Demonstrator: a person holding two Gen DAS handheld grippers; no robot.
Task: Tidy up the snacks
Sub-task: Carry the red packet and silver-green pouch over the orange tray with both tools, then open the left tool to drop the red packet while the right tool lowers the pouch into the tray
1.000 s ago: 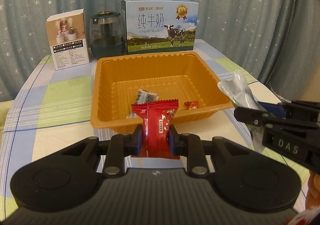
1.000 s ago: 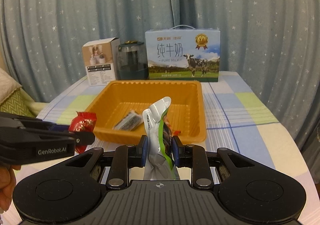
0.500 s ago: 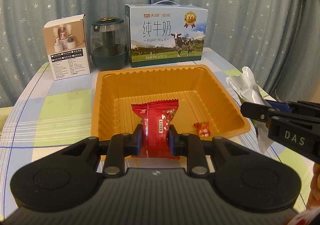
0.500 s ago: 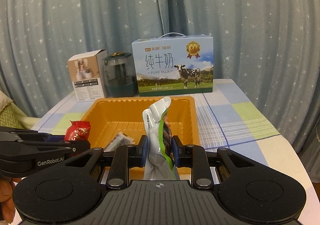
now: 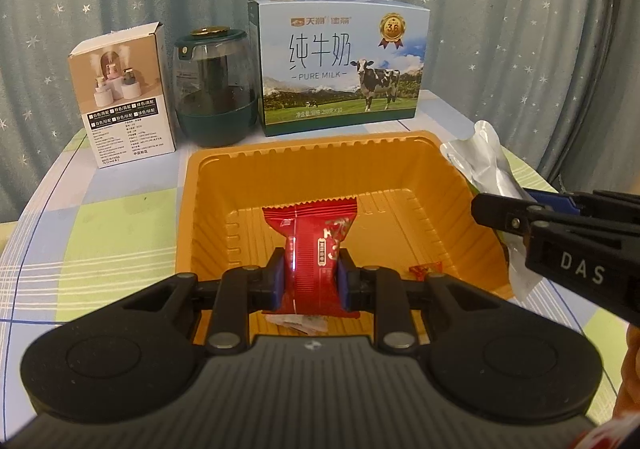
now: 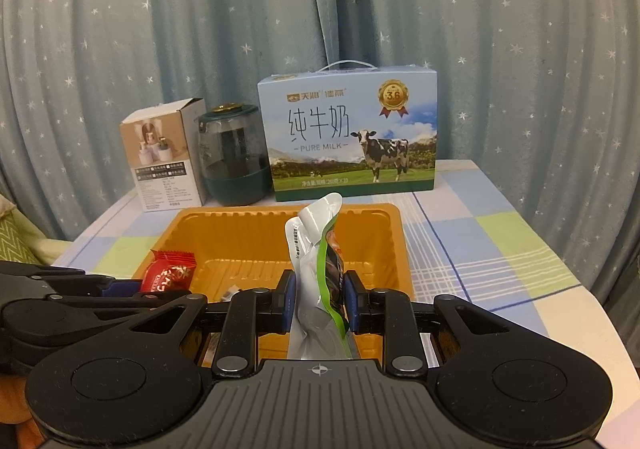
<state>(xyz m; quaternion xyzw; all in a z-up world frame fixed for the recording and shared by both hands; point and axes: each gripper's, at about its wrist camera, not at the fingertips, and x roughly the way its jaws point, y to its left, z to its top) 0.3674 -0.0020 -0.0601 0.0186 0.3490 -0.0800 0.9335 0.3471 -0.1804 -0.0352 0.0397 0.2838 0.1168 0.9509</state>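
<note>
My left gripper (image 5: 310, 281) is shut on a red snack packet (image 5: 314, 245), held upright over the near part of the orange tray (image 5: 200, 185). A small red candy (image 5: 426, 269) lies in the tray to its right, and a pale wrapper (image 5: 298, 323) peeks out beneath the packet. My right gripper (image 6: 319, 299) is shut on a silver and green pouch (image 6: 316, 269) above the tray's (image 6: 396, 245) near edge. In the left wrist view the pouch (image 5: 484, 165) and the right gripper's black finger show at the tray's right side. The red packet (image 6: 170, 273) appears at left in the right wrist view.
At the back of the checked tablecloth (image 5: 112, 233) stand a white carton (image 5: 124, 97), a dark green jar (image 5: 216, 89) and a pure milk box (image 5: 340, 65). A starred blue curtain (image 6: 500, 49) hangs behind. The table edge drops off at right (image 6: 600, 305).
Both grippers have moved forward toward the tray with their snacks still held. The tray looks larger and closer, and the dark wrapper in it is now hidden under the left gripper.
</note>
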